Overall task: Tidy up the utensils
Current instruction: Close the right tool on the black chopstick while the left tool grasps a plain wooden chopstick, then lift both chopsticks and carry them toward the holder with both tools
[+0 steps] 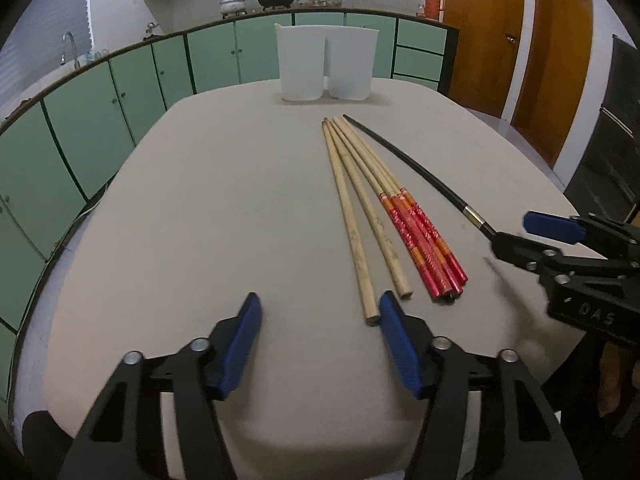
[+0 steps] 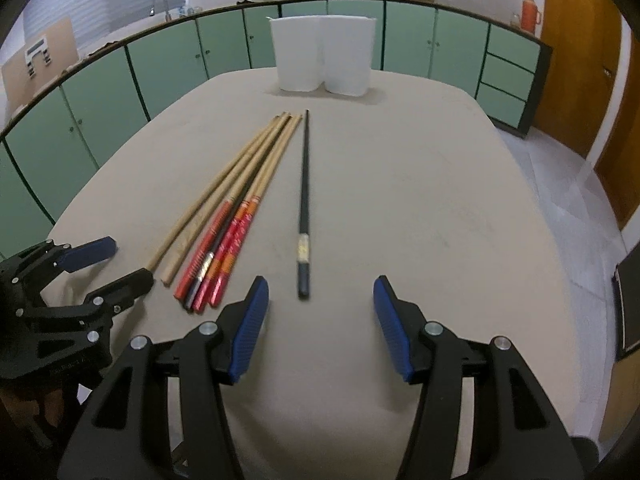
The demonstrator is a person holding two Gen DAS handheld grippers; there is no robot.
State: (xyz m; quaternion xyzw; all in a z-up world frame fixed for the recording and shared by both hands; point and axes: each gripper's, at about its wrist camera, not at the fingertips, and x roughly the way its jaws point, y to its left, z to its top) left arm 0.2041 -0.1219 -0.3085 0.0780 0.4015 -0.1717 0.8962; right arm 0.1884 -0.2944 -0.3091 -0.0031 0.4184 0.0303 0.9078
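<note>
Several chopsticks lie lengthwise on the grey table [image 1: 200, 220]: two plain wooden chopsticks [image 1: 352, 236], a bundle with red patterned handles [image 1: 424, 248], and one black chopstick [image 2: 304, 200] apart on the right. My left gripper [image 1: 320, 328] is open and empty, its right finger beside the near end of a wooden chopstick. My right gripper [image 2: 320, 312] is open and empty, just short of the black chopstick's near end. Each gripper shows in the other's view: the right gripper [image 1: 516, 232] and the left gripper [image 2: 112, 264]. Two white cups [image 1: 326, 64] stand side by side at the table's far edge.
Green cabinets [image 1: 120, 92] run behind the table, with a sink tap, pots and an orange thermos [image 1: 434, 2] on the counter. Wooden doors [image 1: 560, 52] are at the right. The table edge drops to the floor on the right.
</note>
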